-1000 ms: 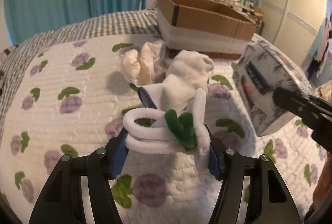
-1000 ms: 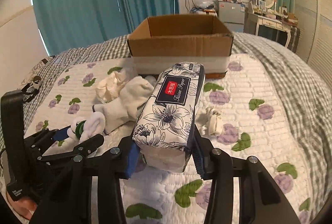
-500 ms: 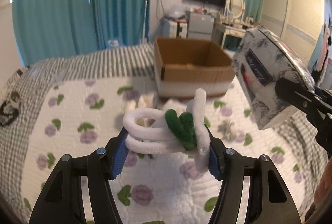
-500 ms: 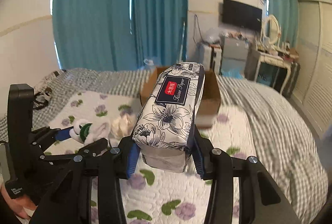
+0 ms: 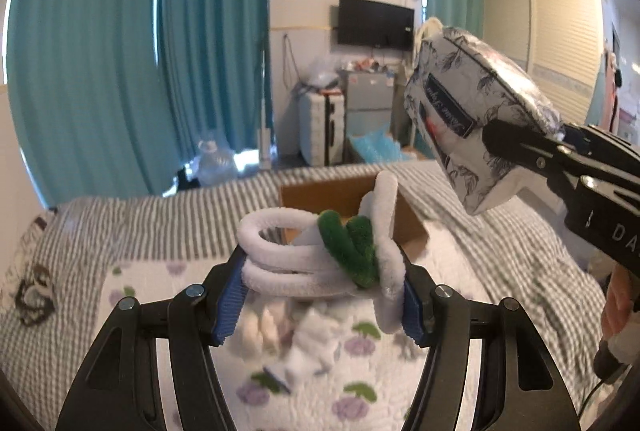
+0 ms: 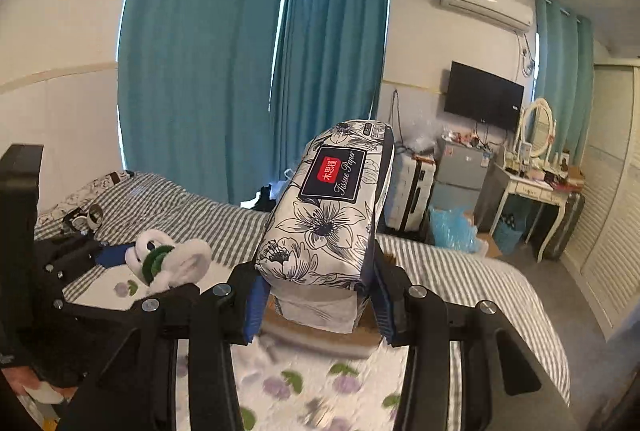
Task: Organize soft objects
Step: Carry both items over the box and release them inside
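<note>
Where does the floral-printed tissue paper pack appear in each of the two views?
Left wrist view: floral-printed tissue paper pack at upper right, held in the right gripper.
Right wrist view: centre, between that gripper's blue pads.
Shared landmark: black wall television.

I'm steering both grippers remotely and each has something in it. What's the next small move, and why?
Probably carry both loads forward and down over the cardboard box, then release. The left gripper is shut on the white and green fuzzy toy, and the right gripper is shut on the tissue pack. Both are lifted off the bed, with the open box just ahead.
</note>
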`<state>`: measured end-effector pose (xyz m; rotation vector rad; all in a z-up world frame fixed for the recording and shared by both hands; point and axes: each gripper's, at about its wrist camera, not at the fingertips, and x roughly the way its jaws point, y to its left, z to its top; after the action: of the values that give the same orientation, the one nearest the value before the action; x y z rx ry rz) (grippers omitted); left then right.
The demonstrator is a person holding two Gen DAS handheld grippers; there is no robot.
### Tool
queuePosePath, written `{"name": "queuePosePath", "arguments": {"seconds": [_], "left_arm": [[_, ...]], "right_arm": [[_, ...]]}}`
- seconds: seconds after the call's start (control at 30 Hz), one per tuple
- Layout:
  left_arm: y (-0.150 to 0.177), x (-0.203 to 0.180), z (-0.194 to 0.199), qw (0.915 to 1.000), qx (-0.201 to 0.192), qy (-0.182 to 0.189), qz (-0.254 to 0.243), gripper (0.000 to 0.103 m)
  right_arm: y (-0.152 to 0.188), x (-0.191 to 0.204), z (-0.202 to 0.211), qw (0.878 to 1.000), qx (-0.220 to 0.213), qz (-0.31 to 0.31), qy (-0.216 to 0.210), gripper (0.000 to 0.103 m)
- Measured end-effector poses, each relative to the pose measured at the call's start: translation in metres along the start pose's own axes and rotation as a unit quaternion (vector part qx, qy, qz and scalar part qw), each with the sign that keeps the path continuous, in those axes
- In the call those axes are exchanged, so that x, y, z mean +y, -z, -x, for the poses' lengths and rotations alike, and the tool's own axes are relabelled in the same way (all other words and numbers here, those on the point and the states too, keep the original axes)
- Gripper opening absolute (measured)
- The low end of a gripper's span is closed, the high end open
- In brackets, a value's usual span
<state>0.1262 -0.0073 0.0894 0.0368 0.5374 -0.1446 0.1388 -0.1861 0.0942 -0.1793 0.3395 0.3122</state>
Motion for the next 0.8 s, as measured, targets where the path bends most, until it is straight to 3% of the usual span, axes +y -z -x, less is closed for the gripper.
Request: {"name": "queuePosePath", "arguments": {"seconds": [0.13,0.4,0.63,0.8], "left_arm": [[-0.018,-0.006,-0.031,0.9999,-0.001,-0.010,-0.012,0.063],[-0.034,-0.012,-0.134,0.9996,0.025,-0.011,-0.003,0.063],[-0.017,-0.018,-0.216,0.9974,0.065,-0.019,-0.023,0.063],[-0.003,-0.015,-0.246,0.9958,0.085,-0.019,-0.030,0.068]], "right_arm": [[-0.005,-0.017,-0.030,1.000,0.005,0.001,-0.006,0.044],[0.030,-0.052,-0.125,0.998,0.048,-0.022,-0.018,0.044],[0.076,-0.070,-0.210,0.993,0.098,-0.050,-0.041,0.044],[0.105,-0.071,-0.238,0.991,0.118,-0.050,-0.039,0.045]]}}
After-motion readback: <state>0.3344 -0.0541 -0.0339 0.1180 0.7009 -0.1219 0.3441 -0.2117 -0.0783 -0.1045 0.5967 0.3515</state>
